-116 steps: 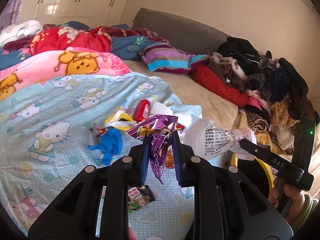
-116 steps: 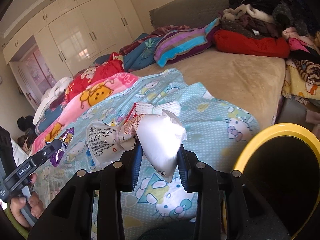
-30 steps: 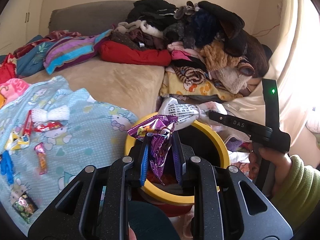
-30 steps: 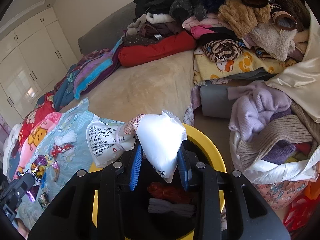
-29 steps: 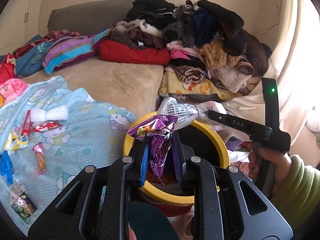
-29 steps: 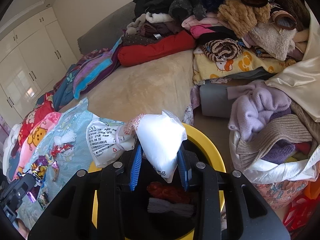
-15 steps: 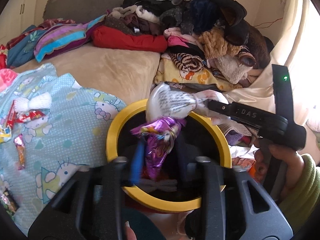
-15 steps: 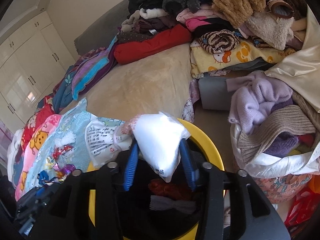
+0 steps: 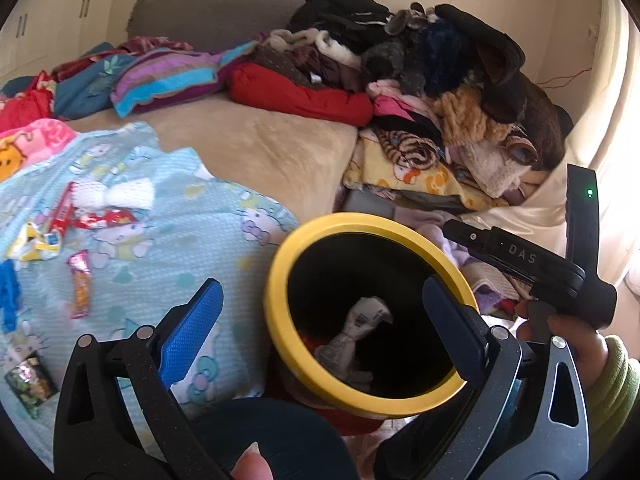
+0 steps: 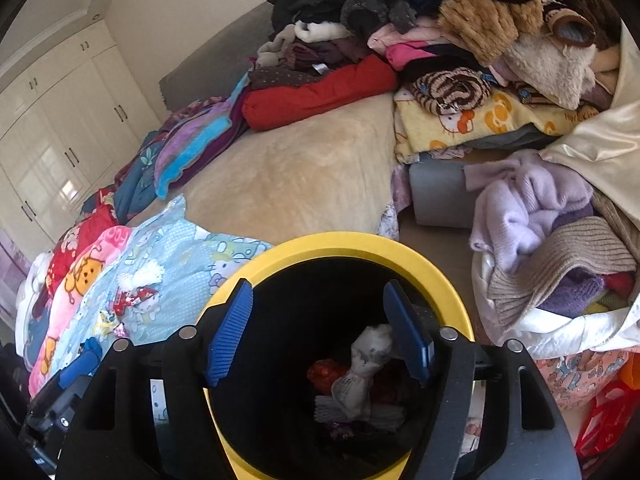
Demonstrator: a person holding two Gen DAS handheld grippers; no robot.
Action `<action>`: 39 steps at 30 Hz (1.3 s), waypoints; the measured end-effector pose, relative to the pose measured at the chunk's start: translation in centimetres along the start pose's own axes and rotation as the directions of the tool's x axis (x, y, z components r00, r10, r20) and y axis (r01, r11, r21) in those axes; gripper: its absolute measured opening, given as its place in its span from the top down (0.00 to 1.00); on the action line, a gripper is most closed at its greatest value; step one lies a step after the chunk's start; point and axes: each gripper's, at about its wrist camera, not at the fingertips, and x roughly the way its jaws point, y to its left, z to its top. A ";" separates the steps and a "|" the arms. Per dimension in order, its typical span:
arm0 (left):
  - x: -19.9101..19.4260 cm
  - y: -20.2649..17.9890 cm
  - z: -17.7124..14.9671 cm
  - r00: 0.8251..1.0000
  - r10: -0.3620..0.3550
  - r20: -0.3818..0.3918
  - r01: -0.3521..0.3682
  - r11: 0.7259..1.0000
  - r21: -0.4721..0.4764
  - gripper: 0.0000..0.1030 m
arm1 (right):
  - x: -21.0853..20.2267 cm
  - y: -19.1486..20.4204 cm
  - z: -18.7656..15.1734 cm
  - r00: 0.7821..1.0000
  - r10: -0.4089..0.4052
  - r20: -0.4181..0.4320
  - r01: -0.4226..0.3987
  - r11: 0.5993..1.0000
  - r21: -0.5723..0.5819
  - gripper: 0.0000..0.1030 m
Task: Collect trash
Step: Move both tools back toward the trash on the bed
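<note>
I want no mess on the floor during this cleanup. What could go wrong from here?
The yellow-rimmed bin stands tight against the bed edge, so a knock from either open hand-held gripper may tip it. Wrappers left on the blue blanket could slide off when picked.

A home bedroom: a bed (image 9: 256,148) with a cartoon-print blanket (image 9: 168,240), heaped clothes (image 9: 432,80) at two o'clock, white built-in wardrobes (image 10: 60,128) at ten o'clock.
</note>
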 end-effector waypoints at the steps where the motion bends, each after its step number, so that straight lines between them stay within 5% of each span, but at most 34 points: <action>1: -0.2 0.1 0.0 1.000 0.005 0.003 -0.005 1.000 -0.001 0.11 | 0.0 0.3 0.0 1.000 0.007 0.002 -0.007 1.000 -0.006 0.34; 10: -3.1 1.9 0.5 0.996 0.047 0.079 -0.048 0.999 0.018 0.11 | -0.6 4.5 -0.8 0.996 0.085 0.021 -0.083 0.994 -0.077 0.30; 18: -5.0 4.8 1.6 0.985 0.096 0.140 -0.089 0.994 -0.056 0.11 | -1.2 7.6 -0.9 0.991 0.133 0.027 -0.127 0.978 -0.168 0.28; 39: -10.2 14.8 1.7 0.914 0.331 0.235 -0.288 0.937 -0.199 0.11 | 3.3 18.3 -0.7 0.967 0.246 -0.070 -0.255 0.917 -0.306 0.27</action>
